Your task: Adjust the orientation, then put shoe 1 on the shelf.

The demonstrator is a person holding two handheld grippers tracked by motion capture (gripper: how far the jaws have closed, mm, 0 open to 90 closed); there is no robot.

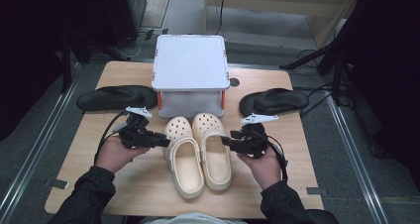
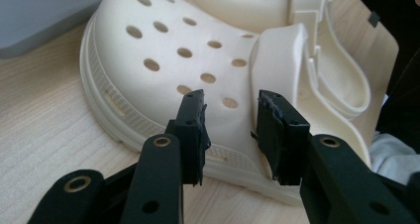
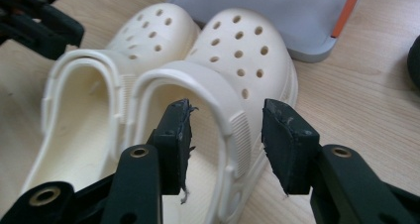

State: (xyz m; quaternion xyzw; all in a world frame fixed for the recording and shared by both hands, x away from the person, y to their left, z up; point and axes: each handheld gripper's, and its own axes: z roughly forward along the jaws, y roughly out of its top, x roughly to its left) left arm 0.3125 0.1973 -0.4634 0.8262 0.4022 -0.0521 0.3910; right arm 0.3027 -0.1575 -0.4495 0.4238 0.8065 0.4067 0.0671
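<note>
Two cream clogs are lying side by side at the counter's (image 1: 277,184) near centre, toes pointing to twelve o'clock at a grey box (image 1: 190,68). No writing is showing on them. The left clog (image 1: 182,157) is sitting at three o'clock of the left gripper (image 1: 161,140), whose fingers (image 2: 193,130) are standing spread and clear of its side. The right clog (image 1: 213,149) is lying at nine o'clock of the right gripper (image 1: 226,140); its fingers (image 3: 287,144) are straddling the outer wall, spread, not pinching. Black insoles are lying at ten (image 1: 116,97) and two o'clock (image 1: 275,101).
</note>
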